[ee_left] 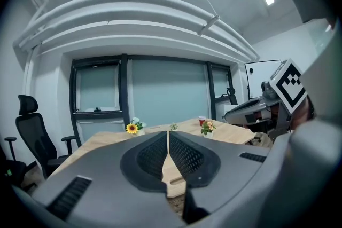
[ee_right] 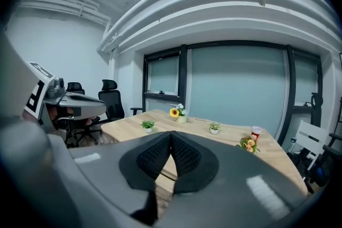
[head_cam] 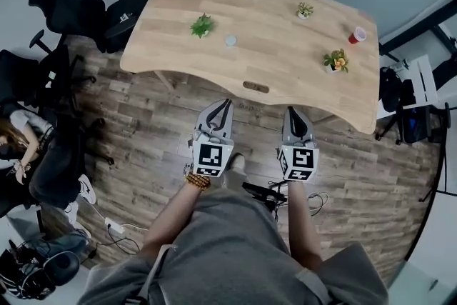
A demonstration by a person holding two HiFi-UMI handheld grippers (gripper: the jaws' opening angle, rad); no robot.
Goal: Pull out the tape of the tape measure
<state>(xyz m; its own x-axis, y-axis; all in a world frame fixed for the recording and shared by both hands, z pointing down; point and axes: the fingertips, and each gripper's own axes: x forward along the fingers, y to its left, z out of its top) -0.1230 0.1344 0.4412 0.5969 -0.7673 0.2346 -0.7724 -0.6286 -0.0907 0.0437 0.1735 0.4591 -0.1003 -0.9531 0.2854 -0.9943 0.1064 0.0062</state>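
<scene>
Tape measure: likely the small pale round thing [head_cam: 230, 41] lying mid-table [head_cam: 285, 64], too small to confirm. Your left gripper [head_cam: 226, 105] and right gripper [head_cam: 293, 113] are both closed and empty, short of the near edge. Step: approach. Next: reach in and open the jaws.

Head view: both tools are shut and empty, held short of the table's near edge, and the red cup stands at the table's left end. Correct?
No. The head view shows the red cup at the right end of the table, not its left. The rest stands: left tool and right tool are shut, empty, and short of the near edge.
</scene>
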